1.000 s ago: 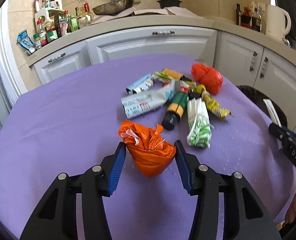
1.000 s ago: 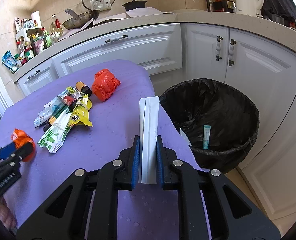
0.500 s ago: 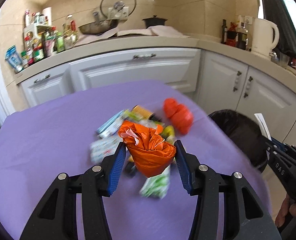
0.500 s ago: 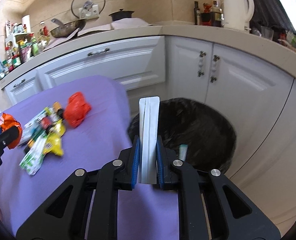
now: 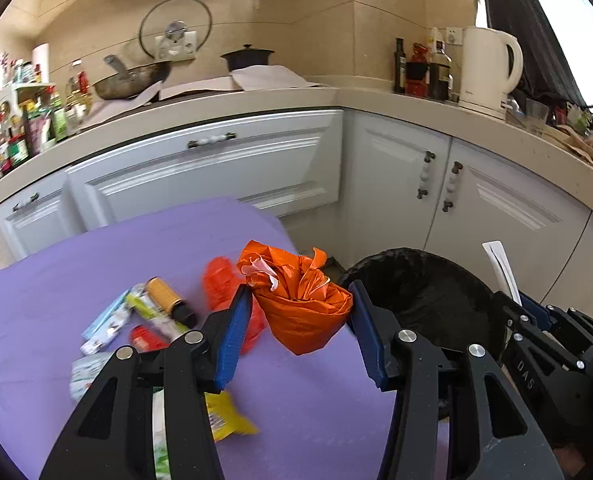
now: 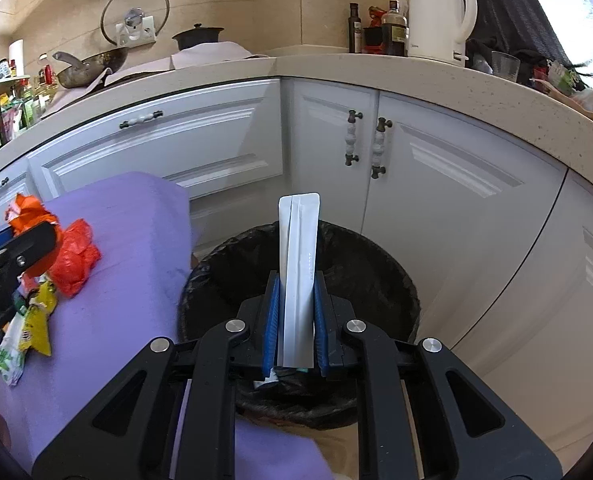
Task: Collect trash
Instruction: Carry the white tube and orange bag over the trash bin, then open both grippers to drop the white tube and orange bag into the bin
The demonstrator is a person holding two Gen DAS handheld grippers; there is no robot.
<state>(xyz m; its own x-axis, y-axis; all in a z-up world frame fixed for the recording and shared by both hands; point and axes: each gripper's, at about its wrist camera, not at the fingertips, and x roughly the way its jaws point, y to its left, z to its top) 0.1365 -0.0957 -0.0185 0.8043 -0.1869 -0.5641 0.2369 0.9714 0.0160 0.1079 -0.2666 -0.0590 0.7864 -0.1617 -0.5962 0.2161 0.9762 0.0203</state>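
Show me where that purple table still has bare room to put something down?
The purple table is bare along its far side toward the white cabinets. The middle is crowded: orange bag, small bottle, wrappers.

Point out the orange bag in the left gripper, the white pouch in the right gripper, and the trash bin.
orange bag (image 5: pixel 304 312), left wrist view, on its crumpled body between the pads.
white pouch (image 6: pixel 298 276), right wrist view, on its flat middle.
trash bin (image 6: pixel 376 264), right wrist view, on the black liner's inner wall.
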